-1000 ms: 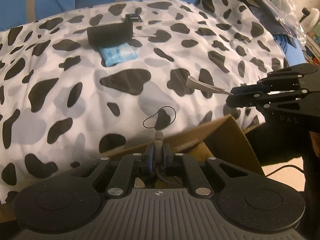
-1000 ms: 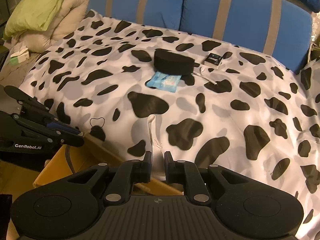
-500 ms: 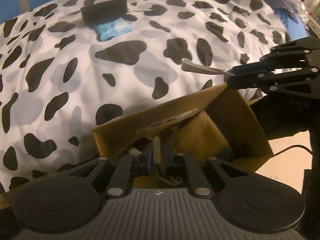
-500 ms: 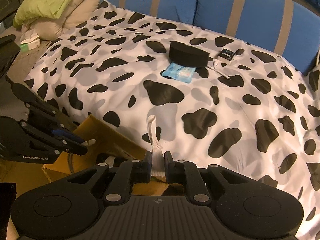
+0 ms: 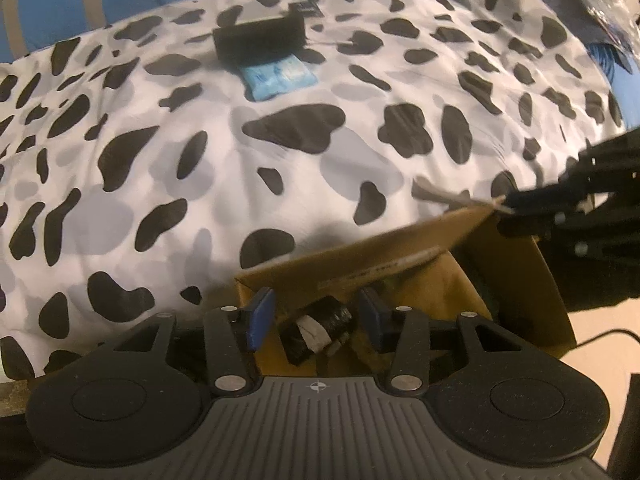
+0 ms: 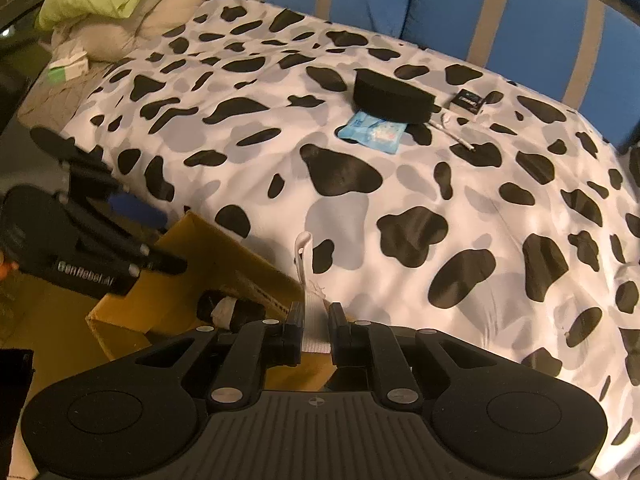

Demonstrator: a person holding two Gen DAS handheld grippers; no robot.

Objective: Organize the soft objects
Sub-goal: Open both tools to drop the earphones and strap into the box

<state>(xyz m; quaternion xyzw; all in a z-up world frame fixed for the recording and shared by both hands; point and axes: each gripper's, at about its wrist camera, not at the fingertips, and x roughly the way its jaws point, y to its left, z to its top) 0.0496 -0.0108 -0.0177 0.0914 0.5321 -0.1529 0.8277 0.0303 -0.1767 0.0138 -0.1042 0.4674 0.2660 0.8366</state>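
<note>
**Two claws at one box**

The left claw (image 5: pixel 316 318) now stands spread wide over the one cardboard box (image 5: pixel 516 280); half a second ago it was pinched on a cord. One dark bundle (image 5: pixel 318 330) lies in the box just beneath it. The right claw (image 6: pixel 314 330) stays clenched on one white strap (image 6: pixel 310 300). Well ahead on the spotted blanket (image 6: pixel 460 184): one black case (image 6: pixel 392 94), one blue packet (image 6: pixel 374 132).
</note>
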